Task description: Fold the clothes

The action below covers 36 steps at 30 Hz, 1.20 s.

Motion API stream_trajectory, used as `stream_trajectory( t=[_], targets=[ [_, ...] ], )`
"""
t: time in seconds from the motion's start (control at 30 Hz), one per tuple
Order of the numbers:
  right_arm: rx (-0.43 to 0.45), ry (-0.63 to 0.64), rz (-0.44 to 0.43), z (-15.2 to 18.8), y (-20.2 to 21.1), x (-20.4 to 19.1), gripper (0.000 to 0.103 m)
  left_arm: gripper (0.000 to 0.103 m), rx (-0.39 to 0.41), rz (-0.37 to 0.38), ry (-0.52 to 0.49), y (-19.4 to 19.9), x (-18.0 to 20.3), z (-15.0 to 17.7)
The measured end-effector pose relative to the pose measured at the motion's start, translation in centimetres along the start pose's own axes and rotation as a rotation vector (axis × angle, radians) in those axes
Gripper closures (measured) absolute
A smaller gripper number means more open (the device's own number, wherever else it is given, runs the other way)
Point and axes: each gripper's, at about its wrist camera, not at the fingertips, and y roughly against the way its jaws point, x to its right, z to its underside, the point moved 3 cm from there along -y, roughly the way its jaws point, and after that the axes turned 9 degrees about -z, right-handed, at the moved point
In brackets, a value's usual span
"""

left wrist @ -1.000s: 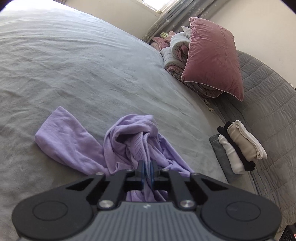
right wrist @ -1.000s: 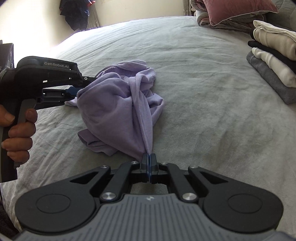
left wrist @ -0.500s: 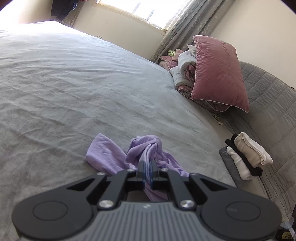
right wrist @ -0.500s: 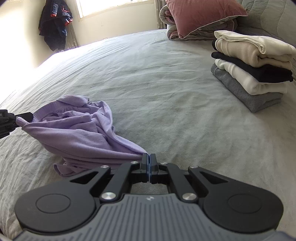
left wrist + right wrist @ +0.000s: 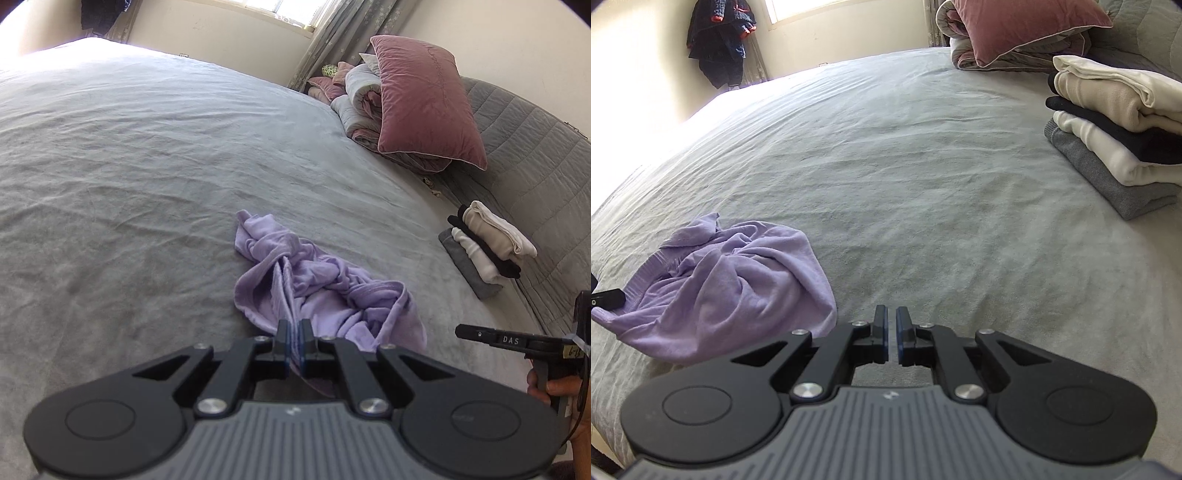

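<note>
Crumpled lilac knit garment [image 5: 317, 280] lies unfolded mid-bed. Left gripper [image 5: 294, 332] pinches its edge; right gripper [image 5: 891, 325], slightly parted, holds nothing. Folded clothes stack [image 5: 1115, 129] sits at 2 o'clock.

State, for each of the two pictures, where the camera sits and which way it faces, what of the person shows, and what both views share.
Left wrist: sits on the left tool, looking along the bed toward the pink pillow; the tool is shut on the purple garment; a hand holds the right tool.
Right wrist: sits on the right tool, slightly open and empty, facing the far wall's hanging dark clothes; no hand shows.
Shared: garment, bed, pillow, folded stack.
</note>
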Motion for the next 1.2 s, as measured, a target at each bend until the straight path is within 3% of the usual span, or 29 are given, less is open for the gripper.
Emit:
stream_trajectory(
  t=[0.13, 0.2, 0.23, 0.33, 0.47, 0.53, 0.77, 0.97, 1.0, 1.03, 1.1, 1.2],
  targets=[
    [-0.006, 0.059, -0.047, -0.7, -1.2, -2.9, 0.085, 0.099, -0.09, 0.008, -0.028, -0.4, -0.7, 1.7],
    [-0.004, 0.082, -0.07, -1.1, -1.9, -4.4, 0.06, 0.099, -0.132, 0.015, -0.051, -0.9, -0.7, 2.3],
    [-0.005, 0.092, -0.079, -1.3, -2.3, -5.0, 0.056, 0.098, -0.145, 0.018, -0.062, -1.1, -0.8, 2.5],
    [-0.01, 0.121, -0.104, -1.7, -3.7, -6.8, 0.056, 0.096, -0.139, 0.026, -0.089, -1.2, -0.8, 2.4],
    [-0.017, 0.152, -0.135, -2.3, -5.4, -9.0, 0.056, 0.076, -0.094, 0.016, -0.054, -1.9, -1.1, 1.1],
    [-0.017, 0.15, -0.142, -2.6, -6.2, -9.5, 0.056, 0.075, -0.078, -0.004, -0.033, -2.8, -1.1, 0.2],
    [-0.03, 0.157, -0.188, -3.5, -9.6, -11.1, 0.047, 0.078, -0.087, -0.011, 0.061, -5.8, -1.6, -1.1],
    [-0.056, 0.129, -0.231, -3.1, -12.4, -11.6, 0.045, 0.095, -0.112, 0.009, 0.105, -6.8, -1.9, -1.0],
    [-0.058, 0.128, -0.237, -3.0, -12.8, -11.6, 0.052, 0.096, -0.11, 0.011, 0.108, -6.8, -1.9, -1.0],
    [-0.06, 0.126, -0.243, -2.8, -13.1, -11.6, 0.072, 0.097, -0.103, 0.009, 0.109, -6.8, -1.9, -1.0],
    [-0.046, 0.144, -0.238, -2.8, -12.9, -11.7, 0.089, 0.097, -0.085, -0.001, 0.099, -6.5, -1.9, -1.1],
    [0.011, 0.133, -0.213, -3.3, -11.7, -11.6, 0.096, 0.097, -0.06, -0.002, 0.092, -5.8, -1.9, -1.2]
  ],
)
